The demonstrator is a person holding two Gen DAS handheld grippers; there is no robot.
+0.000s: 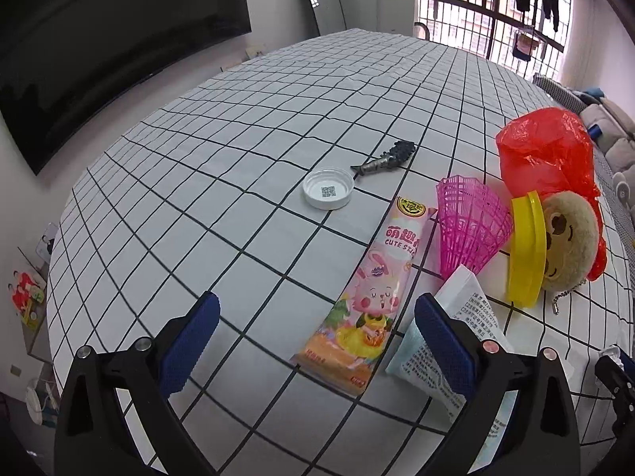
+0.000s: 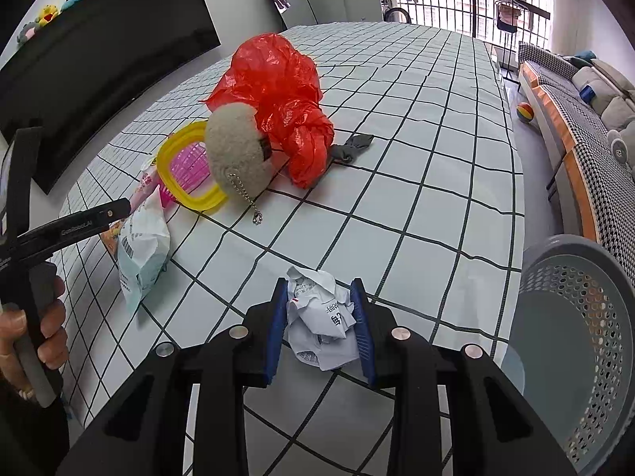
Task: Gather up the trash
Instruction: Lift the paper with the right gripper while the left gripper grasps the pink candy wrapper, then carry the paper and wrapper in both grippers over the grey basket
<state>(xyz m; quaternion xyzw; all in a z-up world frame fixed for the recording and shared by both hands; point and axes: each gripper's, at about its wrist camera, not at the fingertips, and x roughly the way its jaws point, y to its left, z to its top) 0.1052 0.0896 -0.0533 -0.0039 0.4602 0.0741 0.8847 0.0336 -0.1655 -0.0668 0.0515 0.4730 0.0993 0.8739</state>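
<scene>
My right gripper (image 2: 320, 309) is shut on a crumpled white paper ball (image 2: 321, 323) and holds it just above the checked table, next to a grey perforated basket (image 2: 583, 341) at the right. My left gripper (image 1: 317, 341) is open and empty, low over the table. A pink snack wrapper (image 1: 367, 297) lies between its fingers. A white and pale-blue packet (image 1: 464, 317) lies partly under its right finger; it also shows in the right wrist view (image 2: 143, 254). A red plastic bag (image 2: 285, 95) sits further back, also in the left wrist view (image 1: 551, 150).
A white lid (image 1: 328, 189), a dark fish-shaped item (image 1: 387, 158), a pink mesh cone (image 1: 472, 222), a yellow frame (image 1: 526, 250) and a plush keychain (image 2: 238, 154) lie on the table (image 1: 238, 139). A grey sock (image 2: 353, 146) lies beyond the red bag. A sofa (image 2: 575, 99) stands to the right.
</scene>
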